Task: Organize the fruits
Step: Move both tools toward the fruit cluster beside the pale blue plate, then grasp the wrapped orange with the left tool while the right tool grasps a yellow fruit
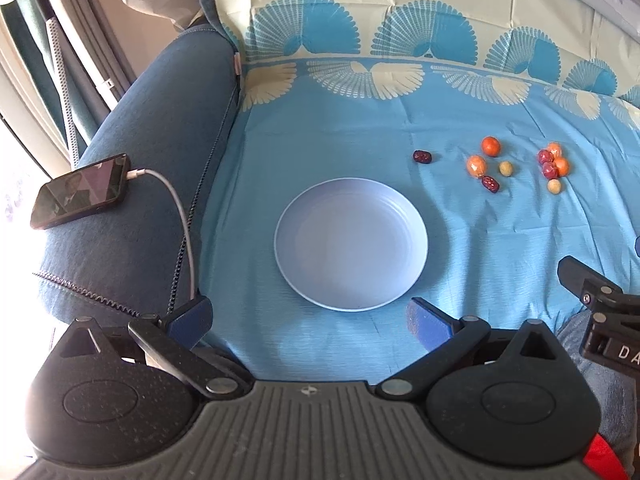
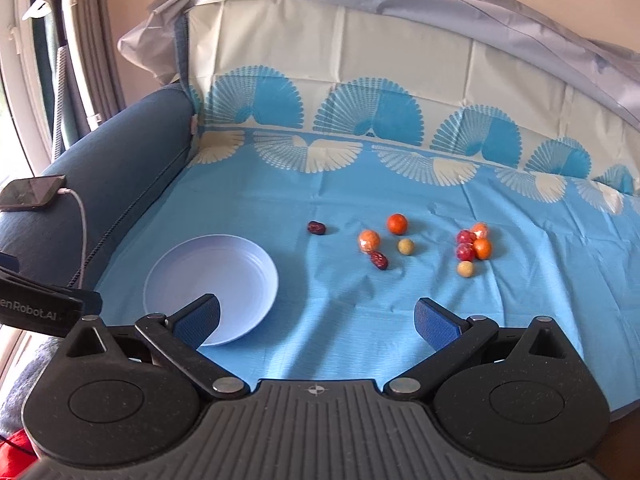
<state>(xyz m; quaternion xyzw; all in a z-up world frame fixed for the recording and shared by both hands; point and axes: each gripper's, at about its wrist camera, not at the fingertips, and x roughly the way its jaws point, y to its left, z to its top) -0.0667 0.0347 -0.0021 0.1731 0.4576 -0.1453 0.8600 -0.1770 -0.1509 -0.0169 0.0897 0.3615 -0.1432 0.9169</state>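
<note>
A pale lilac plate (image 1: 351,200) (image 2: 168,272) lies empty on the blue cloth. Beyond it to the right small fruits are scattered: a dark red date (image 1: 422,156) (image 2: 316,227) alone, then an orange (image 1: 491,146) (image 2: 397,224), a wrapped orange (image 1: 476,165) (image 2: 368,240), a yellow-green ball (image 1: 506,168) (image 2: 405,246) and a second date (image 1: 490,183) (image 2: 379,260), and a far cluster (image 1: 553,164) (image 2: 473,245) of red and orange fruits. My left gripper (image 1: 310,318) is open just short of the plate. My right gripper (image 2: 318,318) is open with nothing between its fingers, the plate behind its left finger.
A blue sofa arm (image 1: 160,128) (image 2: 120,160) on the left carries a phone (image 1: 82,190) (image 2: 32,193) on a white charging cable (image 1: 180,216). The patterned cloth climbs the sofa back (image 2: 340,80). The right gripper's body (image 1: 600,304) shows at the left wrist view's right edge.
</note>
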